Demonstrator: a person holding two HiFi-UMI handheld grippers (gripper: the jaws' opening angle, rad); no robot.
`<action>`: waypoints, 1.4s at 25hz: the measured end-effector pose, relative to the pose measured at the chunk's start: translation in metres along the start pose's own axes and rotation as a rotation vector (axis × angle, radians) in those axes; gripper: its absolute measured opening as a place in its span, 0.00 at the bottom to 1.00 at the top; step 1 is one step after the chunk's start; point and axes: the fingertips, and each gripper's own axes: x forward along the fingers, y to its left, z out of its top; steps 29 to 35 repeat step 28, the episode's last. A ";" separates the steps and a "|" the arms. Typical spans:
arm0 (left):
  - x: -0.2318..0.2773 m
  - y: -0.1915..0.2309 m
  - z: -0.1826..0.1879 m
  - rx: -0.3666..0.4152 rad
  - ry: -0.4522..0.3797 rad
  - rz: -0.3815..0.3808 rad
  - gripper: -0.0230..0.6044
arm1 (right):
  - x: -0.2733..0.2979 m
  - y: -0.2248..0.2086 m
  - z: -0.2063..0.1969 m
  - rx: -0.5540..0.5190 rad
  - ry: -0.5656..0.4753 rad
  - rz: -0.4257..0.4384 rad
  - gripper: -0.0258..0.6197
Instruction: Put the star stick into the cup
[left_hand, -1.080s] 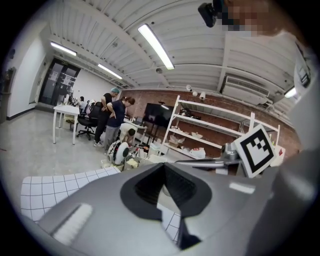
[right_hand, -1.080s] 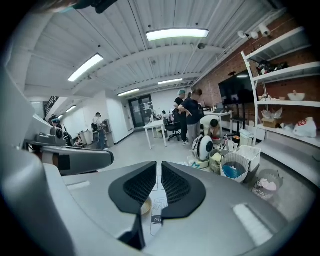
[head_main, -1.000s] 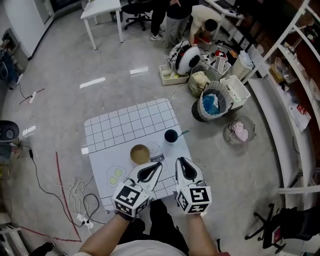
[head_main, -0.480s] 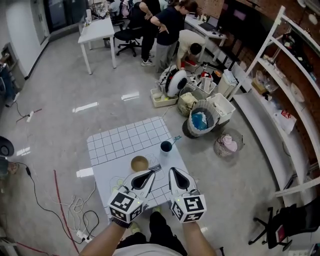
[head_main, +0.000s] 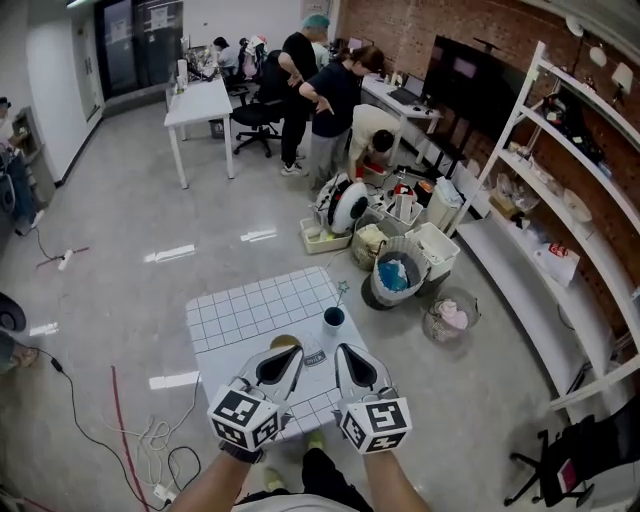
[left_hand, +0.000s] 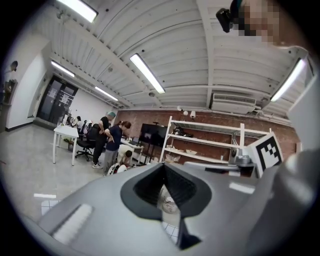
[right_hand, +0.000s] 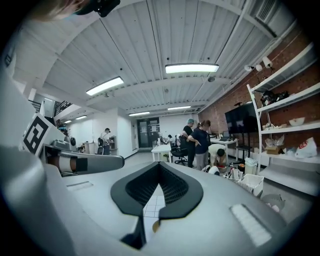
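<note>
I'm holding the left gripper and right gripper level over the gridded table's near edge, both clenched on nothing, since the star stick is standing in the dark cup; the task looks finished.

star stick stands tilted in the dark cup (itself upright).

Bottom centre of frame: left gripper and right gripper side by side over the near half of the gridded white worktop, dark cup with star stick in it just beyond, brown bowl lower left of cup.
</note>
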 end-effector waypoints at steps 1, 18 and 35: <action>-0.004 0.000 0.003 -0.002 -0.004 0.004 0.05 | -0.003 0.003 0.004 -0.008 -0.010 -0.002 0.06; -0.053 -0.008 0.036 0.018 -0.049 0.009 0.05 | -0.028 0.053 0.045 -0.078 -0.082 0.020 0.06; -0.013 -0.035 0.030 0.030 -0.050 0.015 0.05 | -0.038 0.006 0.046 -0.083 -0.097 0.028 0.06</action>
